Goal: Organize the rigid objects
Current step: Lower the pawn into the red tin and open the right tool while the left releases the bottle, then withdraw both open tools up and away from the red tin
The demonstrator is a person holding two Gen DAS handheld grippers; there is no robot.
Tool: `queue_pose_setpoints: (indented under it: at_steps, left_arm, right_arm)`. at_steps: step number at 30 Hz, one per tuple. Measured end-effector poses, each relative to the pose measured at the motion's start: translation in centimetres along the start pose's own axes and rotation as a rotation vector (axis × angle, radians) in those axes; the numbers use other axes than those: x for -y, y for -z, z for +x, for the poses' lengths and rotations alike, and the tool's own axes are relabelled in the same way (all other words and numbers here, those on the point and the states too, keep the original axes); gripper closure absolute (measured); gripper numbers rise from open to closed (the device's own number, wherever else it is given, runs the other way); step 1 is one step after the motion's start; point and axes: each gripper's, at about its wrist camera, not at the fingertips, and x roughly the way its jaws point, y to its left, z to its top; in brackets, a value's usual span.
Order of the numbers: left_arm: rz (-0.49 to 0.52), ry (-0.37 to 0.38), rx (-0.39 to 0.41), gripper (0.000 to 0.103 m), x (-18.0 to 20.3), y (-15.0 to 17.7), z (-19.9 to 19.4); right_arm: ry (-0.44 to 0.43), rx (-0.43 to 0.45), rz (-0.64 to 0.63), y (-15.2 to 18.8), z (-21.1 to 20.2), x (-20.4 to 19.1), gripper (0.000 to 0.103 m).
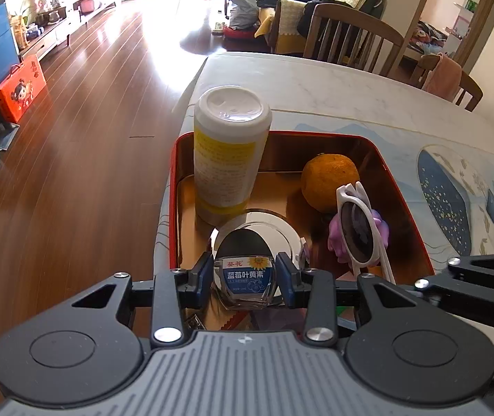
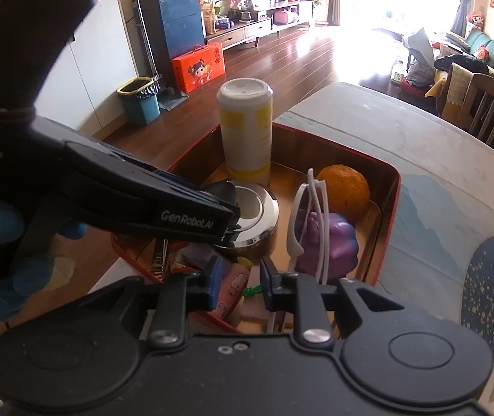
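1. Left claw (image 1: 243,272) is clamped on a small clear bottle (image 1: 245,277) with a black cap and blue label; both pads press its sides. The bottle hangs over the near end of the red tin box (image 1: 406,204), just above the round chrome tin (image 1: 281,232).
2. Right claw (image 2: 236,282) stands partly open with nothing gripped. A small pink patterned item (image 2: 235,286) lies below the gap; the pads are not pressing it.
3. Box sits on the bench (image 1: 316,79) at its left edge. Contents: tall white-and-yellow canister (image 1: 228,156) upright in the far left corner, orange (image 1: 328,180) far right, purple toy (image 2: 330,242) with white sunglasses (image 1: 359,228) propped against it.
4. Risk: near end of the box is crowded. Setting the bottle on the domed chrome lid would probably let it slide or tip.
5. Risk: the claws work close together; a sideways move by either could knock the sunglasses over.
6. Risk: the smooth bottle is held by its sides only; a tilt might let it slip.
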Motion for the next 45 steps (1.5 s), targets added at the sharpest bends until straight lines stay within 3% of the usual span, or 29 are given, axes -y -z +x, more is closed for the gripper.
queue_pose_setpoints:
  at_steps: [5, 13, 22, 26, 30, 39, 45]
  left_arm:
    - [0.003, -0.005, 0.012, 0.064, 0.2, 0.3, -0.7]
    - [0.003, -0.009, 0.067, 0.044, 0.4, 1.2, -3.4]
    - [0.011, -0.018, 0.134, 0.034, 1.3, 2.4, -7.7]
    - [0.013, -0.028, 0.165, 0.032, 1.7, 2.9, -9.6]
    - [-0.001, -0.037, 0.185, 0.021, 2.0, 3.5, -11.2]
    - [-0.015, -0.033, 0.195, 0.018, 2.5, 5.2, -13.7]
    - [0.002, -0.026, 0.217, 0.01, 3.2, 6.1, -14.8]
  right_arm:
    - [-0.009, 0.032, 0.023, 0.4, -1.6, 0.2, 0.071]
    - [0.021, 0.077, 0.08, 0.9, -3.8, 1.2, 0.061]
    - [0.022, 0.161, 0.122, 1.9, -7.4, 2.5, 0.045]
    - [0.014, 0.194, 0.127, 2.4, -8.8, 2.4, 0.035]
    - [0.004, 0.223, 0.126, 2.8, -10.0, 2.5, 0.019]
    - [0.02, 0.294, 0.122, 3.4, -12.5, 2.3, 0.001]
    - [0.046, 0.322, 0.141, 3.9, -13.1, 2.4, 0.0]
